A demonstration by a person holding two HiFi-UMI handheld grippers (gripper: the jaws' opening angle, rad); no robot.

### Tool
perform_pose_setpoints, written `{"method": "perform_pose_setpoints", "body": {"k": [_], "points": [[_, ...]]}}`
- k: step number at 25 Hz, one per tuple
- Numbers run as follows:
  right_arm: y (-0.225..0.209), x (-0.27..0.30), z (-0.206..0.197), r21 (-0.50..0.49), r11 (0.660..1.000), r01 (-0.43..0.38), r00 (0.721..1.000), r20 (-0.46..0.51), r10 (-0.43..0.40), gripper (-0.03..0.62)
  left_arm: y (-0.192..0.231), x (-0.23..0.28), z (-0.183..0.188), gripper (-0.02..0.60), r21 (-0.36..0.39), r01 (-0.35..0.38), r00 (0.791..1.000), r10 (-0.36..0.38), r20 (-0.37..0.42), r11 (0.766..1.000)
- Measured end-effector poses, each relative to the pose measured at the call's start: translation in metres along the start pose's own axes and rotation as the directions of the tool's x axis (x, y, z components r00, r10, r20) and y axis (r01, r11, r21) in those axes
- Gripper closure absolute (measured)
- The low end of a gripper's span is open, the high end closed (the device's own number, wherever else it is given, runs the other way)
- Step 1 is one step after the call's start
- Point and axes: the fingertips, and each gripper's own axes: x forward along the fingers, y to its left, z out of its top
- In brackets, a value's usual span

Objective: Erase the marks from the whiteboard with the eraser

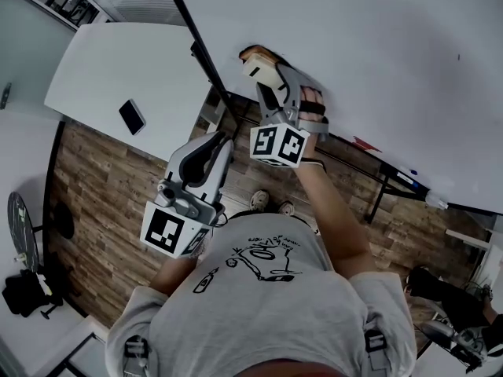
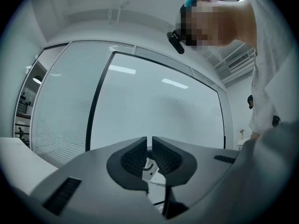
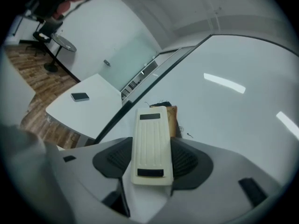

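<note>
Right hand-held gripper clamps the eraser, pressing its felt to the whiteboard at the marks; left hand-held gripper hangs closed, empty, clear.

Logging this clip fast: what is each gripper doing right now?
Left gripper: closed, nothing between its jaws.
Right gripper: closed on the cream ribbed plastic eraser with a brown felt pad.
</note>
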Motion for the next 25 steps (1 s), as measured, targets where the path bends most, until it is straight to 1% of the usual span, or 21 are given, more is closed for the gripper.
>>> {"method": "perform_pose_setpoints", "body": {"k": [2,4,6,8,10,13,14,16,21,23,25], "points": [[-0.001,-0.019,0.005,0.047,0.998,-0.037,0.998,0.052,0.035,0.336,-0.001,0.001,-0.002,0.534,-0.005,0.002,1.000,-0.002,-0.003,1.000],[-0.006,-0.044,0.007,0.132,0.989,-0.063,0.994,0.093,0.051,0.336,-0.004,0.003,-0.004,0.534,-0.011,0.013,1.000,-0.013,-0.004,1.000],[-0.015,-0.071,0.006,0.243,0.967,-0.082,0.990,0.131,0.051,0.336,-0.010,0.008,-0.005,0.534,-0.014,0.030,1.000,-0.030,-0.002,0.999],[-0.028,-0.099,0.004,0.332,0.939,-0.088,0.985,0.172,0.031,0.336,-0.017,0.014,-0.005,0.534,-0.016,0.052,0.999,-0.052,0.002,0.999],[-0.042,-0.126,-0.001,0.414,0.907,-0.079,0.980,0.198,-0.005,0.335,-0.026,0.020,-0.005,0.534,-0.017,0.077,0.997,-0.077,0.007,0.997],[-0.066,-0.163,-0.012,0.558,0.829,-0.046,0.977,0.199,-0.080,0.335,-0.042,0.030,-0.003,0.534,-0.017,0.119,0.993,-0.118,0.016,0.993],[-0.073,-0.174,-0.016,0.588,0.808,-0.034,0.977,0.191,-0.097,0.335,-0.047,0.033,-0.002,0.534,-0.017,0.134,0.991,-0.133,0.019,0.991],[-0.085,-0.195,-0.024,0.617,0.787,-0.011,0.977,0.173,-0.122,0.335,-0.060,0.040,-0.001,0.534,-0.015,0.166,0.986,-0.166,0.027,0.986],[-0.107,-0.242,-0.038,0.652,0.758,0.036,0.973,0.149,-0.175,0.335,-0.091,0.055,0.001,0.532,-0.011,0.244,0.969,-0.244,0.039,0.970],[-0.112,-0.260,-0.046,0.655,0.754,0.051,0.974,0.135,-0.183,0.335,-0.103,0.059,0.004,0.532,-0.010,0.272,0.961,-0.272,0.043,0.962],[-0.116,-0.276,-0.053,0.649,0.759,0.053,0.974,0.134,-0.183,0.335,-0.115,0.063,0.007,0.532,-0.009,0.297,0.954,-0.296,0.048,0.955]]}}
